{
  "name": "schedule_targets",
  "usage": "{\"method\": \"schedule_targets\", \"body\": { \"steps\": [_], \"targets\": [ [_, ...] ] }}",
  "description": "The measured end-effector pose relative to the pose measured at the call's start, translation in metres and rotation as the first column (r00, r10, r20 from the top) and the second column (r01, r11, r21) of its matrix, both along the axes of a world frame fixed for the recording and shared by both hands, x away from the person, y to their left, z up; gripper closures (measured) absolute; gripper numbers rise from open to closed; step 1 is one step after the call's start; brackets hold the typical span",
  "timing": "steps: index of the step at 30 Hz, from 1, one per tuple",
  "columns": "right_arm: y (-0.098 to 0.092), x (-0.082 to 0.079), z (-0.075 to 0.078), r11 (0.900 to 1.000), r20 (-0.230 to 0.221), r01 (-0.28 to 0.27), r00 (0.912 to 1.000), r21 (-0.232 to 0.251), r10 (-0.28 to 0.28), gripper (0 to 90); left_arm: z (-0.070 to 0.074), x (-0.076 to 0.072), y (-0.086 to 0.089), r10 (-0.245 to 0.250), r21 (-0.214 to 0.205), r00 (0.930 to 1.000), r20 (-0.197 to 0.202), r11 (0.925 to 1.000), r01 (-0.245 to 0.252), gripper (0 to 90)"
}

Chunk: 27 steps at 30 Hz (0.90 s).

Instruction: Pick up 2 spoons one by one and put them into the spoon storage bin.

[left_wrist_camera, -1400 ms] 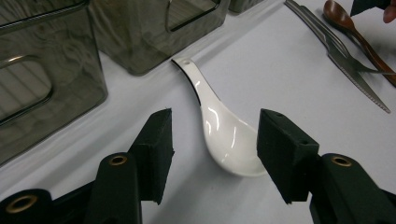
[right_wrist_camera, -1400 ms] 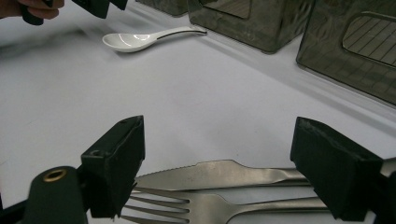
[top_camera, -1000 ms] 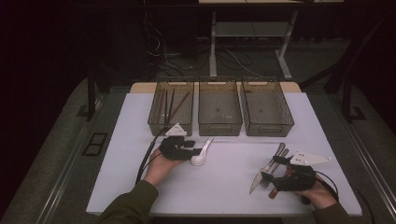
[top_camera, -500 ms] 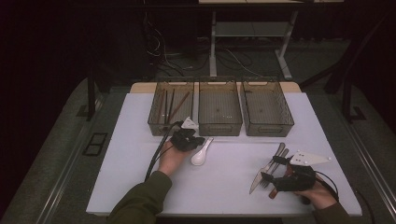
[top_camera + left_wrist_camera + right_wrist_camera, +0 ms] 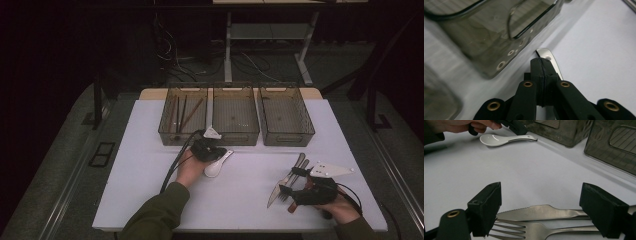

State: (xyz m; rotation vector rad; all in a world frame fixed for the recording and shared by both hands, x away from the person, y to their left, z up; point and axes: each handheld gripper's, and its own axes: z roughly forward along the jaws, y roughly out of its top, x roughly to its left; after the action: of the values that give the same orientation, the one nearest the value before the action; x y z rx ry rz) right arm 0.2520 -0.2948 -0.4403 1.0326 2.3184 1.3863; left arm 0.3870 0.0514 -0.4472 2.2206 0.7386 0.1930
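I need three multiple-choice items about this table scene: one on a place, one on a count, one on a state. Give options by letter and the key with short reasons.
1. Where do the chopsticks lie?
A. left bin
B. middle bin
C. right bin

2. How many bins stand on the table?
A. two
B. three
C. four

3. How are the right tongs?
A. shut on the fork
B. shut on nothing
C. open

Key: 1 A, the thin sticks lie in the left bin. 2 B, three bins stand in a row. 3 C, the jaws stand wide apart over the knife and fork.
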Motion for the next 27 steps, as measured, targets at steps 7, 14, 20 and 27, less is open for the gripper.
{"method": "schedule_targets", "body": {
  "steps": [7, 14, 20, 27],
  "targets": [
    [0.000, 0.000, 0.000, 1.0000, -0.001, -0.001, 1.0000, -0.002, 0.001, 17.6, 0.001, -0.005, -0.014, -0.075, -0.013, 0.9971, -0.013, 0.9971, 0.075, 89.0],
    [0.000, 0.000, 0.000, 1.0000, 0.002, -0.002, 1.0000, -0.006, 0.003, 17.6, 0.004, -0.006, -0.012, -0.082, -0.018, 0.9965, -0.015, 0.9965, 0.082, 88.8],
    [0.000, 0.000, 0.000, 1.0000, 0.006, -0.004, 1.0000, -0.005, 0.004, 17.6, 0.016, -0.011, 0.007, -0.065, -0.060, 0.9978, -0.008, 0.9961, 0.065, 77.5],
    [0.000, 0.000, 0.000, 1.0000, 0.007, -0.005, 1.0000, -0.007, 0.005, 17.6, 0.025, -0.026, 0.033, -0.053, -0.092, 0.9985, -0.009, 0.9944, 0.052, 56.1]
  ]
}}
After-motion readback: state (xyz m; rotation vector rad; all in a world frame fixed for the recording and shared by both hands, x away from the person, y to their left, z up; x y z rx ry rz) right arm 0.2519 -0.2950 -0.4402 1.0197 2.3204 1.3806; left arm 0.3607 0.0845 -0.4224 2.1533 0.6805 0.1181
